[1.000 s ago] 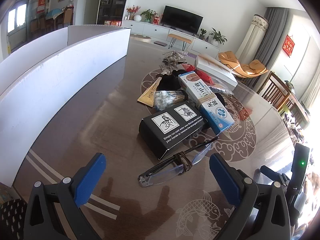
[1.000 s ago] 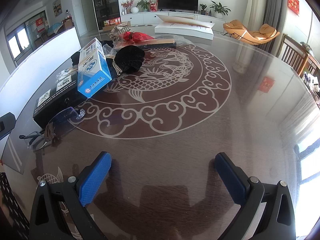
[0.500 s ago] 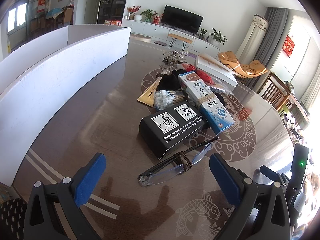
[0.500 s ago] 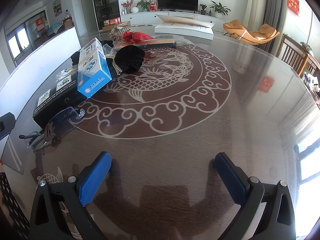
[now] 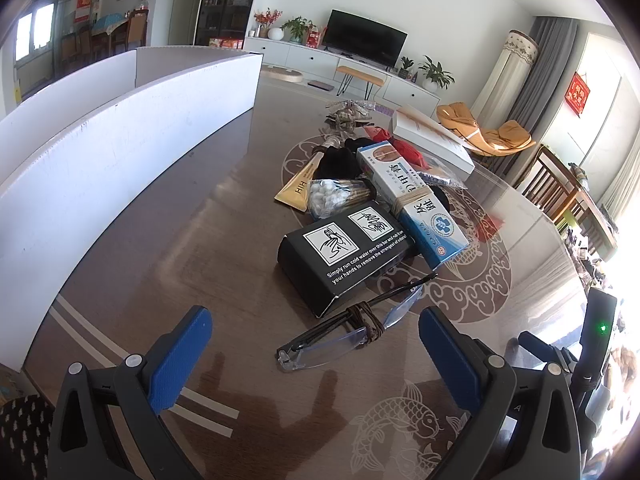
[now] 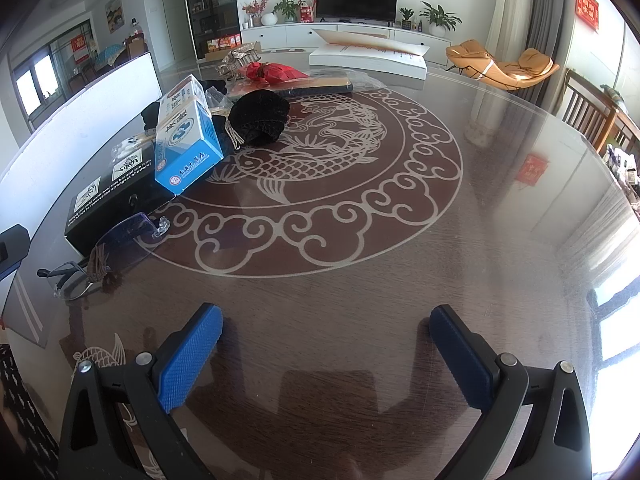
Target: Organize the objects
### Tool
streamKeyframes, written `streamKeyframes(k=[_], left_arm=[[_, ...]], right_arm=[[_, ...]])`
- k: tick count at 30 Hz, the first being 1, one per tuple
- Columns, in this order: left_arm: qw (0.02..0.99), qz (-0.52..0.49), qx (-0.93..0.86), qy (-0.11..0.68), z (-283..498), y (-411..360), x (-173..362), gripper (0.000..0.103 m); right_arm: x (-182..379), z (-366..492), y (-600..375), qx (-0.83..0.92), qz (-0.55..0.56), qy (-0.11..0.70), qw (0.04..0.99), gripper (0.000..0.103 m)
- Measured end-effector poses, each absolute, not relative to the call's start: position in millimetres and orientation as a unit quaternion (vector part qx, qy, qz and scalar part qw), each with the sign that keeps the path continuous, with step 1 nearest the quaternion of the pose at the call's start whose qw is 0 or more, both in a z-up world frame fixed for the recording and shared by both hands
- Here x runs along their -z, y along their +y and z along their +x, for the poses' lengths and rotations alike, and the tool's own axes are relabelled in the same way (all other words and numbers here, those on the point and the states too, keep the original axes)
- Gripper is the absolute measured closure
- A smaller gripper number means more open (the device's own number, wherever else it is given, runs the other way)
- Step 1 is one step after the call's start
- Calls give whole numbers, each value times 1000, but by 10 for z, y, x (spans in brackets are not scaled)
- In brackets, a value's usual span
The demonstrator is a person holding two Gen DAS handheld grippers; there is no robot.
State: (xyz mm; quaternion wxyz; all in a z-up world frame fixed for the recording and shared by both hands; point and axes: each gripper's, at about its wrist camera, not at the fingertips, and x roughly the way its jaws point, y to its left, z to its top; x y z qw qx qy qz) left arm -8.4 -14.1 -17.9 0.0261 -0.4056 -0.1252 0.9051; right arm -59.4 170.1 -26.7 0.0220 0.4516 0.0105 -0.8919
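Folded glasses (image 5: 352, 332), bound at the middle with a brown cord, lay on the glass-topped table (image 5: 168, 240) just ahead of the left gripper (image 5: 316, 354), roughly centred in line with the gap between its blue pads, not touched. Directly behind the glasses sat a black box (image 5: 344, 256) with white hand icons and printed text, the far lens close against it. A blue-and-white carton (image 5: 416, 208) tied with string leaned across the black box's far right end. Beside it was a bag of cotton swabs (image 5: 336, 196), a gold sachet (image 5: 296, 188), a black fabric pouch (image 6: 260, 116) and red wrapped items (image 6: 276, 72), all clustered toward table centre. A flat white box (image 6: 368, 60) lay at the far edge. A white foam-board wall (image 5: 100, 152) ran along the table's left side. Left gripper was spread wide, holding nothing. Right gripper (image 6: 326, 354) was also spread wide and unloaded, hovering over bare tabletop by the fish-and-cloud inlay (image 6: 320, 172), well right of the glasses.
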Motion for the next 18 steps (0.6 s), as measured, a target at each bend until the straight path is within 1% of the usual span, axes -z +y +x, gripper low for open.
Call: streamKeyframes(k=[18], left_arm=[[20,-402,-904,-144,-45,-183,169,0]], right_arm=[[288,-588,1714,891,453,14,20,0]])
